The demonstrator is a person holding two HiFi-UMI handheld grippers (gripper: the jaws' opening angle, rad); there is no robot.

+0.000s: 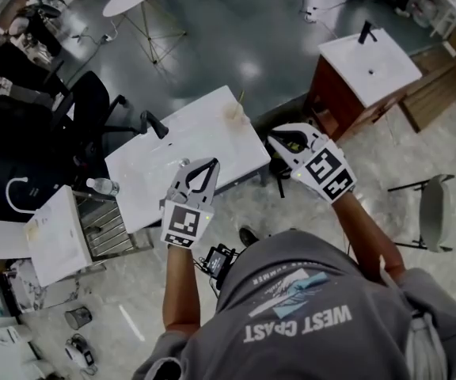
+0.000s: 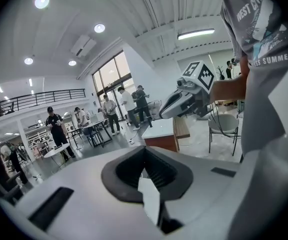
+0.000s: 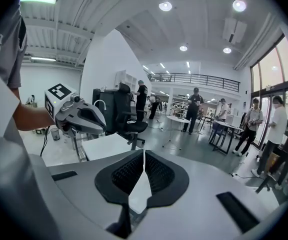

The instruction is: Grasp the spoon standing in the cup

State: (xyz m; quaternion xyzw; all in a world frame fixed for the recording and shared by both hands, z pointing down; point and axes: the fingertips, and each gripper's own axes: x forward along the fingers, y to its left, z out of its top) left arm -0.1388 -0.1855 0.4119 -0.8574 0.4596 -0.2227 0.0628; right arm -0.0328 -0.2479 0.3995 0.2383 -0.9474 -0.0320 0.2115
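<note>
A pale cup (image 1: 234,114) stands at the far right corner of the white table (image 1: 157,169), and a thin spoon handle (image 1: 240,98) sticks up out of it. My left gripper (image 1: 212,164) hovers above the table's near edge, short of the cup and to its left, with its jaws shut and empty. My right gripper (image 1: 275,139) hangs just off the table's right edge, near the cup, also shut on nothing. In the left gripper view my left gripper (image 2: 144,153) shows its pads meeting, and the right gripper view shows the same of my right gripper (image 3: 143,155). The cup is in neither gripper view.
A water bottle (image 1: 101,186) lies off the table's left end beside a white cabinet (image 1: 54,236). A black office chair (image 1: 93,105) stands behind the table. A brown cabinet with a white sink top (image 1: 366,66) is at the far right, a grey chair (image 1: 434,212) nearer. Several people stand around tables in the background.
</note>
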